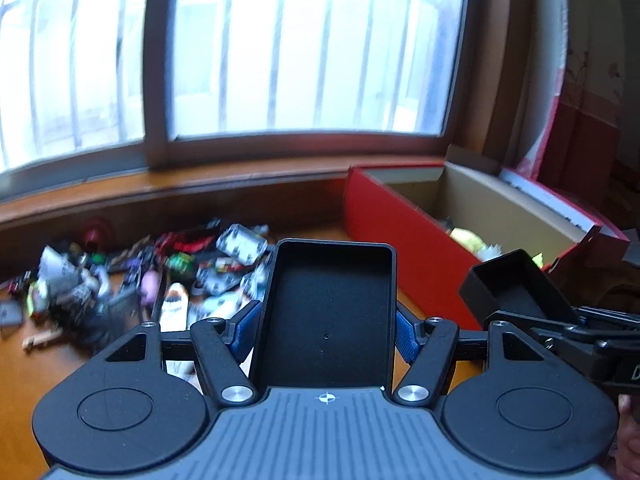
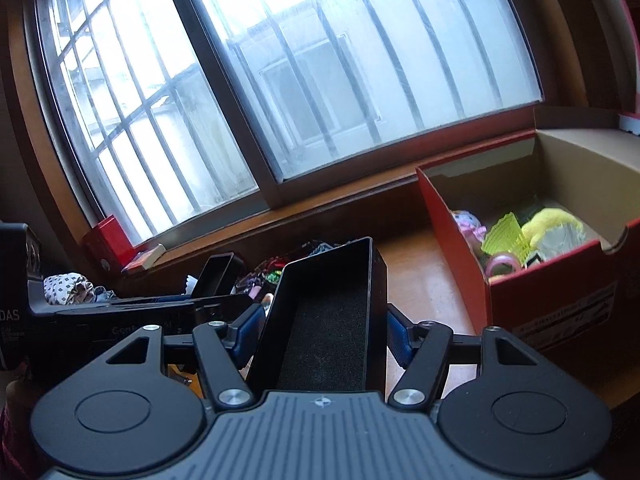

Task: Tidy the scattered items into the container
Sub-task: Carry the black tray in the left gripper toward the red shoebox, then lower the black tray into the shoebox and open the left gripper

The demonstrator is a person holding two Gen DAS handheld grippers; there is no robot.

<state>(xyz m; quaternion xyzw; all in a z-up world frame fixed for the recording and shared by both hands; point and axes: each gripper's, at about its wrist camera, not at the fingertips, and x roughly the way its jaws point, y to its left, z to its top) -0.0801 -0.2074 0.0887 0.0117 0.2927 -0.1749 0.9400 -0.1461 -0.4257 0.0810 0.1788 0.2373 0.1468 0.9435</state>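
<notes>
My left gripper (image 1: 329,332) is shut on a black open tray (image 1: 326,312), held above the wooden table. Beyond it to the left lies a pile of scattered small items (image 1: 160,280). The red cardboard box (image 1: 404,248) stands at the right, with a yellow item inside. My right gripper (image 2: 320,336) is shut on a second black tray (image 2: 328,312), tilted; it also shows in the left wrist view (image 1: 516,284). In the right wrist view the red box (image 2: 552,308) holds a yellow plush (image 2: 552,220), a green mesh piece (image 2: 504,236) and pink items (image 2: 468,224).
A barred window (image 1: 304,48) and wooden sill (image 1: 200,188) run behind the table. A small red box (image 2: 108,240) and a patterned cloth (image 2: 68,288) sit at the left in the right wrist view. The scattered pile (image 2: 276,272) shows behind the trays.
</notes>
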